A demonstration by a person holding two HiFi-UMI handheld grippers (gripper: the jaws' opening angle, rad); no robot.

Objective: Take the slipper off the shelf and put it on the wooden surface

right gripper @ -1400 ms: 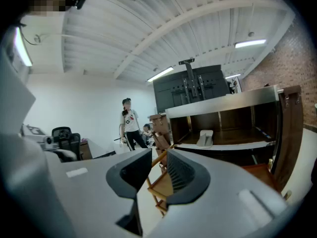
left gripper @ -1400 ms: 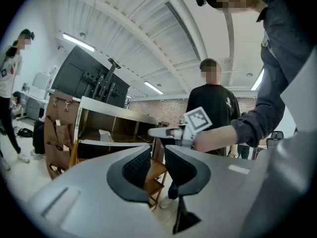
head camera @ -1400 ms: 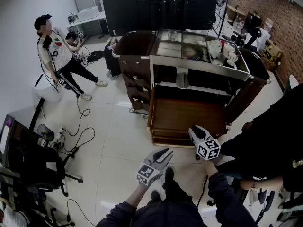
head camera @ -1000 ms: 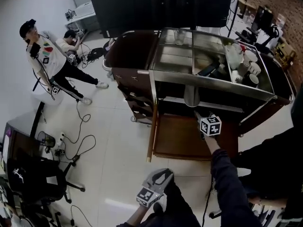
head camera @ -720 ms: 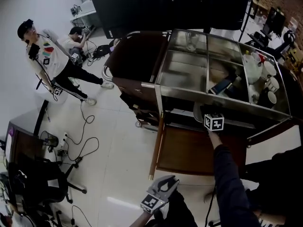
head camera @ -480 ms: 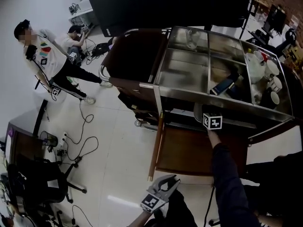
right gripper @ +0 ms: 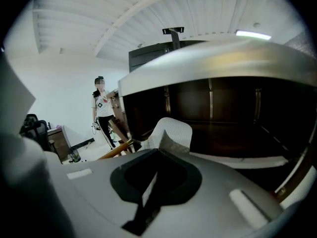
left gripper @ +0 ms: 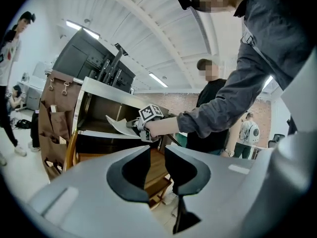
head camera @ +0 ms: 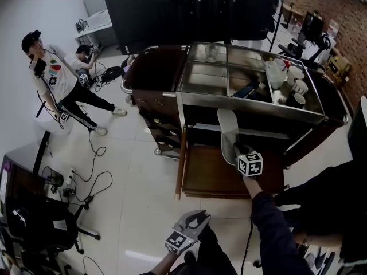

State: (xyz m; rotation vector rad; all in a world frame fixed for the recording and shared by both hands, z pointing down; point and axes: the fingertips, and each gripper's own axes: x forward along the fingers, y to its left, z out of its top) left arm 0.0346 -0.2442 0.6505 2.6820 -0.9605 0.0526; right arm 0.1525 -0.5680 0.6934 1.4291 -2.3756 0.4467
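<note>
A white slipper (head camera: 227, 128) hangs out in front of the cart's middle shelf (head camera: 261, 134), above the wooden surface (head camera: 209, 176) at the cart's base. My right gripper (head camera: 237, 149) is shut on the slipper's near end. In the right gripper view the slipper (right gripper: 169, 132) sticks up beyond the closed jaws of my right gripper (right gripper: 151, 181), and a thin edge of it is pinched between them. The left gripper view shows the slipper (left gripper: 118, 125) from the side, held off the shelf. My left gripper (head camera: 197, 216) hangs low over the floor, open and empty, its jaws (left gripper: 156, 155) apart.
The steel top tray (head camera: 206, 79) of the cart holds cups and bottles at its right end. A brown pocket organiser (head camera: 160, 125) hangs on the cart's left side. Two people (head camera: 57, 79) are at the far left among floor cables (head camera: 94, 159). An office chair (head camera: 40, 222) stands at the lower left.
My right gripper reached in to the shelf, shut on the slipper, and has drawn it back out toward me. The left gripper stays low and open.
</note>
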